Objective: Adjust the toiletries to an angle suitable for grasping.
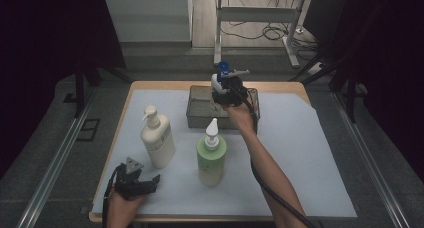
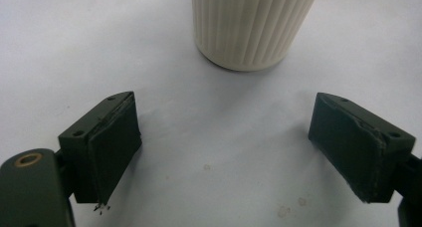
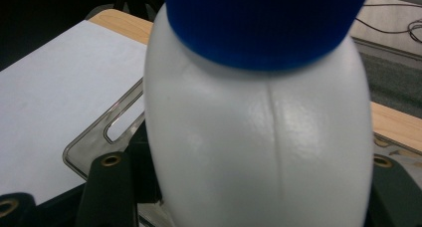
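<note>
A white bottle with a blue cap sits upright between the jaws of my right gripper, held over the clear bin at the far middle of the table. In the right gripper view the white bottle spans the whole gap between the jaws of the right gripper, which is shut on it. My left gripper rests near the front left edge. Its jaws stand open with nothing between them, left gripper, just short of the ribbed cream pump bottle.
The cream pump bottle and a green pump bottle stand upright on the white sheet, in front of the bin. The bin's rim lies just below the held bottle. A desk frame and cables lie beyond the table.
</note>
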`<action>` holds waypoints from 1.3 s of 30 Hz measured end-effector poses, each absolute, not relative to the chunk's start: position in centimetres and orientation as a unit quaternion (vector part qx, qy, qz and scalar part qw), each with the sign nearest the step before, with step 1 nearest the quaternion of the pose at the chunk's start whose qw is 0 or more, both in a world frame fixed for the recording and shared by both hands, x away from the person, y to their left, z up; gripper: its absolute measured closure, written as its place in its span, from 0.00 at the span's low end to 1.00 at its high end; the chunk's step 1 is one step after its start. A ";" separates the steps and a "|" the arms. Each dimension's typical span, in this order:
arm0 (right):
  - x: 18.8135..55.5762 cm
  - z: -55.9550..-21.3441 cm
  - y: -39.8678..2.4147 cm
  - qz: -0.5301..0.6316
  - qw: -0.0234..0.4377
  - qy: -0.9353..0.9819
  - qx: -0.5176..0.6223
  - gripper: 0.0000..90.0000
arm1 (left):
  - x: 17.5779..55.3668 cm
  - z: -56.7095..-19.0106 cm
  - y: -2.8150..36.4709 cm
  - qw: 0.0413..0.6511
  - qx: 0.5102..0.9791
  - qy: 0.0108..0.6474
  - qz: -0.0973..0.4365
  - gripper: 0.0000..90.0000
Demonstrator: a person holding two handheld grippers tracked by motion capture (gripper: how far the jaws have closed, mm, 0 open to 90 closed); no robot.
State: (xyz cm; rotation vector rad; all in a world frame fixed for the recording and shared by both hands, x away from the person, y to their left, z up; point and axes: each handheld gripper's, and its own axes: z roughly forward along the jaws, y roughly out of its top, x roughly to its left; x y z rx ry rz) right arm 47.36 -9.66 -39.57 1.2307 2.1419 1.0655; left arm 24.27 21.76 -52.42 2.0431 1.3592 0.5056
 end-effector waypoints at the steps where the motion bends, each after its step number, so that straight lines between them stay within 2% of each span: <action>1: 47.4 -39.6 -9.6 0.387 0.221 0.776 0.446 0.43 | 24.3 -52.4 21.8 0.313 0.775 0.515 0.192 0.14; 6: 47.2 -39.6 -10.1 0.388 0.227 0.780 0.436 0.38 | 24.3 -52.4 21.8 0.313 0.775 0.515 0.192 0.14; 17: 45.5 -39.8 -11.6 0.404 0.225 0.785 0.413 0.37 | 24.3 -52.4 21.7 0.313 0.775 0.515 0.192 0.14; 31: 43.2 -40.4 -13.9 0.417 0.194 0.791 0.403 0.51 | 24.3 -52.4 21.7 0.313 0.774 0.515 0.192 0.14; 39: 42.4 -41.0 -15.5 0.417 0.193 0.793 0.401 0.62 | 24.3 -52.4 21.7 0.313 0.774 0.515 0.192 0.14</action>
